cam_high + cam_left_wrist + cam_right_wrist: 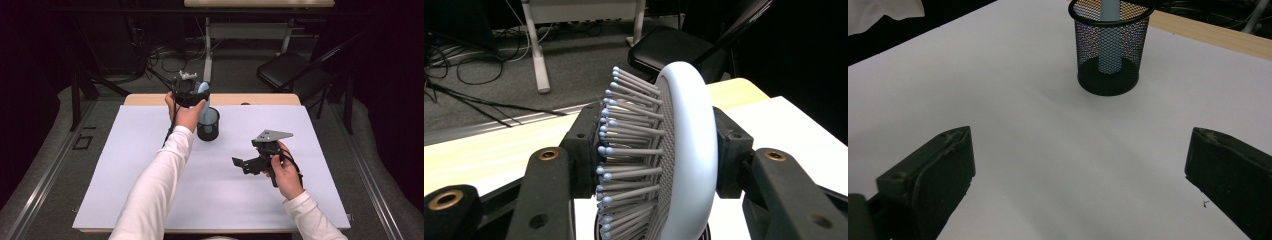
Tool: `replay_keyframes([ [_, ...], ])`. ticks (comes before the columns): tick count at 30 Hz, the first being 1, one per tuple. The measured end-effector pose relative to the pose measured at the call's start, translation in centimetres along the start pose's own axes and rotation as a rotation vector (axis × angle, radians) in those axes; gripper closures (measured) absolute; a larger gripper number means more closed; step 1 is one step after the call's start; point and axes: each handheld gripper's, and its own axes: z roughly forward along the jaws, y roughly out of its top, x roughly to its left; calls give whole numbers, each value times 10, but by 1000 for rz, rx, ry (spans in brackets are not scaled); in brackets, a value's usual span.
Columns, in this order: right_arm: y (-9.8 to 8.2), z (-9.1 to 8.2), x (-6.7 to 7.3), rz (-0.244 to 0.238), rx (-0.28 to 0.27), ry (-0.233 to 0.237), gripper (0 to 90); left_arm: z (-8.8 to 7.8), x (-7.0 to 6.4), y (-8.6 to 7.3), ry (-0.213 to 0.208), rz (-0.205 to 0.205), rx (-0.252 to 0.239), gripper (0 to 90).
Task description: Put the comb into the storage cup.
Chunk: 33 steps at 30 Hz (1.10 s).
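A pale blue hairbrush (pixel 684 150) is clamped by the left gripper (pixel 189 90), its 2 black jaws pressed against the brush head from both sides. In the left gripper view, the bristle side with its ball-tipped pins is turned toward the left jaw, and the smooth curved back is pressed by the right jaw. In the high view, the brush is held upright above a black mesh pen cup (pixel 208 124), and its handle is seen reaching down into the cup. In the right gripper view, the light blue handle is seen through the mesh, standing inside the cup with its end down near the cup's base.

The cup stands upright on the white table cover (pixel 150 190), toward the far middle of it. A strip of bare wooden tabletop (pixel 145 99) is seen beyond the cover's far edge.

The right gripper (pixel 245 164) is held just above the cover, well apart from the cup and nearer to the person. Its 2 jaws are spread wide with nothing between them, and they are pointed toward the cup. A grey three-cornered plate is carried on top of it. Both forearms are covered by white sleeves.

A black folding chair (pixel 295 70) is seen on the grey floor beyond the table.
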Motion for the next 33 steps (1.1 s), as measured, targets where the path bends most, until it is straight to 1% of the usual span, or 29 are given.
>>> replay_keyframes([
  [4,0,0,0,-2,1,2,0,2,0,-3,0,-5,-4,494],
  [5,0,0,0,-2,1,1,0,2,1,-4,-4,-13,-14,492],
  [7,0,0,0,-2,1,1,0,2,2,-6,-3,-14,-23,492],
  [15,0,1,0,-2,4,3,0,2,3,-6,-13,-15,-20,486],
  [22,0,1,0,-4,4,4,0,3,3,-6,-14,-28,-22,481],
  [24,0,1,0,-4,4,4,0,3,3,-6,-12,-38,-21,478],
  [26,0,1,0,-4,5,3,0,3,3,-6,-24,-53,-20,474],
  [31,-1,1,0,-7,9,3,0,3,3,-6,-24,-57,-20,469],
  [33,-1,1,0,-7,8,2,0,3,4,-6,-31,-58,-19,467],
])
